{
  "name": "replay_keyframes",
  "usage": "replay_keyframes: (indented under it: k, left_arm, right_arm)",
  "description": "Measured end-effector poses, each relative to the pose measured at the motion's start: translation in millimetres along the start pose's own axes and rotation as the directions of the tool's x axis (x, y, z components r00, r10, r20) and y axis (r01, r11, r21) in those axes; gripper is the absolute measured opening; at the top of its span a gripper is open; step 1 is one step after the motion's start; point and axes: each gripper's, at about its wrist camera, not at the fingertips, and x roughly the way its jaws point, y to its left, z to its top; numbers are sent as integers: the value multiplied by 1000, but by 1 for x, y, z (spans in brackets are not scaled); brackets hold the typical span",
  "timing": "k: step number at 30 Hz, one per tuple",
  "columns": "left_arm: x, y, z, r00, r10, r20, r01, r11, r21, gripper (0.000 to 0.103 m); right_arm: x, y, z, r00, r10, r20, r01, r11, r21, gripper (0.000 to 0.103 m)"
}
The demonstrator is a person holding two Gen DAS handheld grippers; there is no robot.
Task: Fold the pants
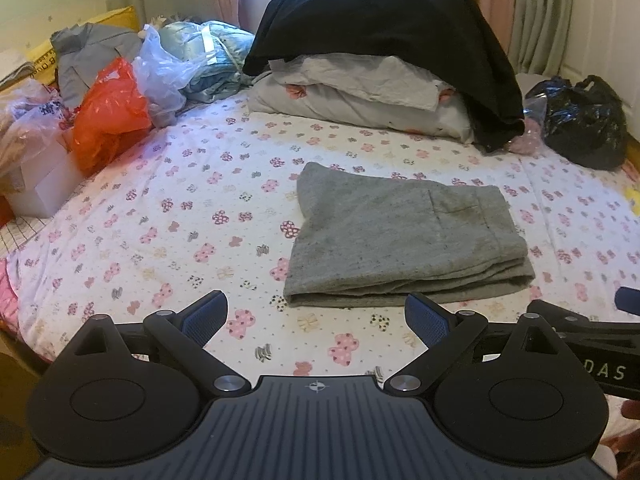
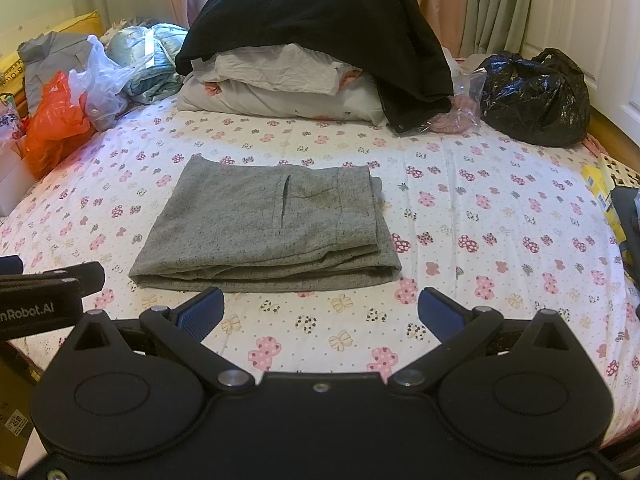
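Grey pants point(image 1: 404, 236) lie folded into a flat rectangle on the butterfly-print bed sheet point(image 1: 180, 216); they also show in the right wrist view point(image 2: 268, 224), pocket slit up. My left gripper point(image 1: 316, 320) is open and empty, held just short of the pants' near edge. My right gripper point(image 2: 320, 312) is open and empty, also just before the near edge, its left fingertip point(image 2: 202, 309) close to the fabric. Each gripper's body shows at the edge of the other's view.
Behind the pants a black garment point(image 1: 388, 32) drapes over stacked pillows point(image 1: 352, 92). An orange bag point(image 1: 108, 112), clear bags and bedding crowd the left side. A black plastic bag point(image 2: 536, 96) sits at the back right. A white box point(image 1: 44, 192) stands at the left edge.
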Motion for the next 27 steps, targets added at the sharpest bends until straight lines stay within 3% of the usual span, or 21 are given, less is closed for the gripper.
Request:
replay_keyframes:
  k: [16, 27]
  left_arm:
    - [1, -5, -1, 1000, -8, -11, 8, 1000, 12, 97]
    - [3, -2, -2, 998, -2, -61, 1, 1000, -6, 97]
  right_arm:
    - [1, 1, -4, 1000, 2, -10, -2, 1000, 0, 103]
    - [7, 3, -3, 999, -2, -54, 1, 1000, -15, 103]
